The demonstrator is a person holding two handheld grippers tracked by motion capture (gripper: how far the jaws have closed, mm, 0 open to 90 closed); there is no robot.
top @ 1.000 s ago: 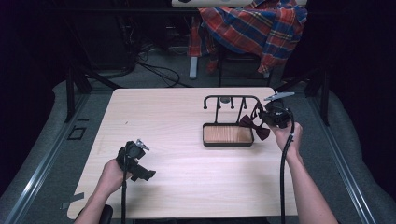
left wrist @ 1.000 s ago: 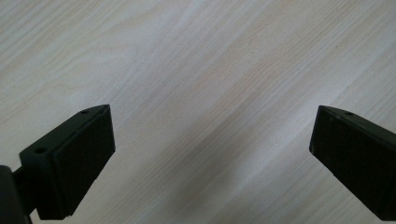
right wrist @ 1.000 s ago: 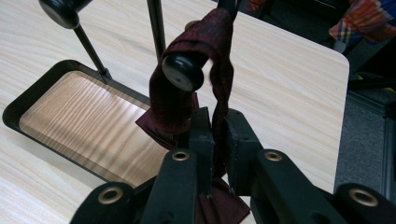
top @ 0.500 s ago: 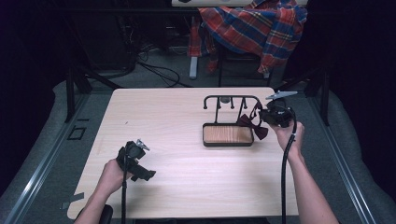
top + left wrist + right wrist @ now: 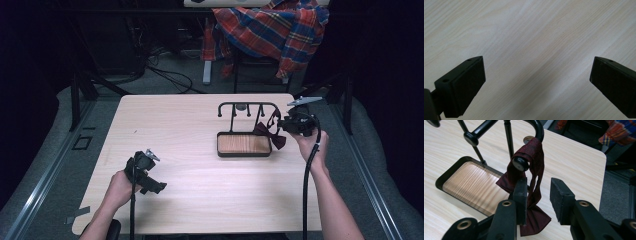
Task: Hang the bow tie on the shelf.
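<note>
At table's right side, dark red fabric bow tie (image 5: 531,182) is hanging off black metal rack's (image 5: 245,106) end hook over wooden-floored black tray (image 5: 243,144), w/ right gripper (image 5: 537,195) jaws sitting parted around its strap, left gripper (image 5: 537,77) idling wide open over bare light-wood tabletop (image 5: 200,120).

A dark red bow tie (image 5: 534,195) hangs by its strap from a hook of the black rack (image 5: 509,135), drooping between the right gripper's fingers (image 5: 520,197), over the rack's wooden tray (image 5: 471,186).
</note>
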